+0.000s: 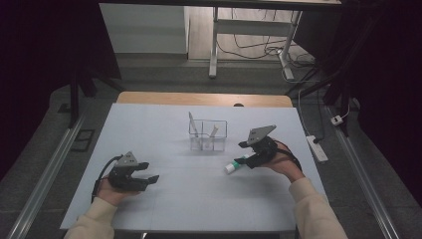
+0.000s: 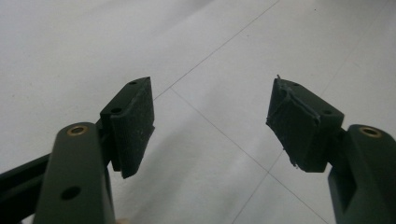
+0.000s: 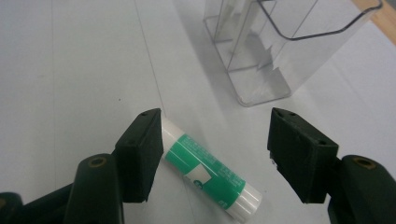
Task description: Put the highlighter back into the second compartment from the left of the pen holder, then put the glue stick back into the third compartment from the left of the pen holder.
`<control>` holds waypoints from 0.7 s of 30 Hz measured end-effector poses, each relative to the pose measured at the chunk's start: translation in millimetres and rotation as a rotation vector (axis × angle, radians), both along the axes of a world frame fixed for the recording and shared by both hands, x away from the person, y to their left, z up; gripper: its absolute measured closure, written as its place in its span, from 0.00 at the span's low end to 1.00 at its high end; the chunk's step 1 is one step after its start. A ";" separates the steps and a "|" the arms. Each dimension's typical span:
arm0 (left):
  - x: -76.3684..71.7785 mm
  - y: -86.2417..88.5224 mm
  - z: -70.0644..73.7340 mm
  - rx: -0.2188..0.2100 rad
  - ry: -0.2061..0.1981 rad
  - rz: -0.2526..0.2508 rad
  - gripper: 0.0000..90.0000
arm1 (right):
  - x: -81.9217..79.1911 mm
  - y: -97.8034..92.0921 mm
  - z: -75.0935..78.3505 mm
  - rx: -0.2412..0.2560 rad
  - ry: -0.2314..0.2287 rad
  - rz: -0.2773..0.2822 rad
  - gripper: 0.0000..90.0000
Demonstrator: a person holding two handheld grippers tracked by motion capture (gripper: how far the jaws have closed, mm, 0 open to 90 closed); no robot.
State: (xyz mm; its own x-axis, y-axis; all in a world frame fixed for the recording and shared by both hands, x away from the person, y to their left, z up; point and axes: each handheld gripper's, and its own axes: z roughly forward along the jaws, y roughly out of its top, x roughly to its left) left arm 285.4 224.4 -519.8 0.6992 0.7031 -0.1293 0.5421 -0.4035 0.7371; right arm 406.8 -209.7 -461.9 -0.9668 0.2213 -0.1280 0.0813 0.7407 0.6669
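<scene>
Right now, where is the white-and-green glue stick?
The white-and-green glue stick lies on the white table between the open right gripper jaws, just before the clear plastic organizer.

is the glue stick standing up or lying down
Lying down. The glue stick rests on its side on the table, between the open right tongs, near the clear bin.

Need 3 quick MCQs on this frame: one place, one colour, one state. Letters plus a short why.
1. Where does the glue stick lie?
A. in the clear organizer
B. on the table between the right gripper's jaws
C. under the left gripper

2. Colour of its label?
A. green
B. red
C. blue

3. State of the left gripper?
A. shut on the stick
B. shut on nothing
C. open

B: the right gripper straddles it, with the clear organizer beyond.
A: a green band on a white tube.
C: jaws apart over bare table.
</scene>
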 end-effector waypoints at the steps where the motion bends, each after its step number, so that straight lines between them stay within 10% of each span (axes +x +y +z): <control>1: 0.1 0.1 0.0 0.000 0.001 0.001 0.35 | 0.4 1.3 0.0 -0.007 0.006 0.013 0.39; 21: -0.9 2.0 -0.2 0.001 0.001 0.006 0.35 | 9.4 22.7 -6.2 -0.131 0.022 0.139 0.36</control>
State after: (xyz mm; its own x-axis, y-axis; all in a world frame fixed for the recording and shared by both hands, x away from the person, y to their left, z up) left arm 284.5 226.4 -520.0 0.6952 0.7072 -0.1289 0.5448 -0.4013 0.7363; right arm 416.3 -187.0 -468.1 -0.9897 0.0678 -0.1258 -0.0150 0.8259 0.5636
